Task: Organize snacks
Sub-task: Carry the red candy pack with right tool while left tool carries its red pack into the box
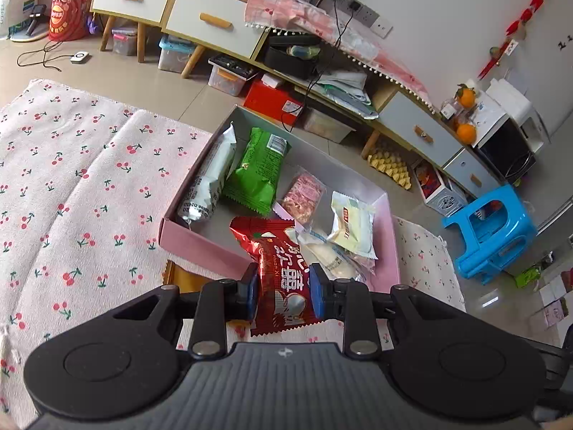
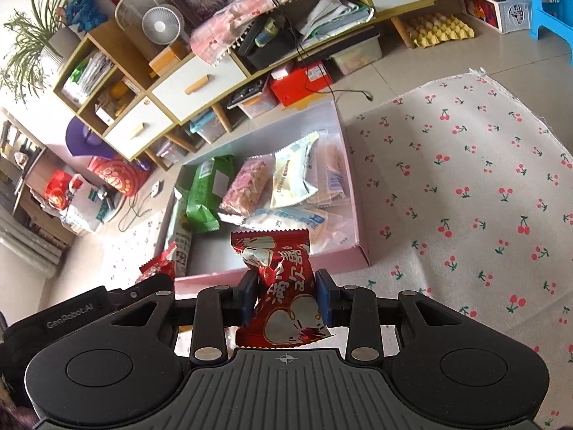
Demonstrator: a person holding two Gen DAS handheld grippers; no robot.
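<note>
Covering the surface (image 1: 71,186) is a pale cloth printed with red cherries, and a shallow pink box (image 1: 200,247) sits on it near the far edge. Inside the box lie a green packet (image 1: 258,168), a white tube-shaped packet (image 1: 211,179) and several pale wrapped snacks. The left gripper (image 1: 283,292) is clamped on a red snack packet (image 1: 275,261) just above the box's near rim; the right gripper (image 2: 286,295) pinches another red snack packet (image 2: 279,276) in the same spot. Beyond the surface, a tiled floor (image 1: 172,82) runs to a low cabinet with white drawers (image 1: 211,21), storage bins beneath it, and a blue plastic stool (image 1: 494,233).
</note>
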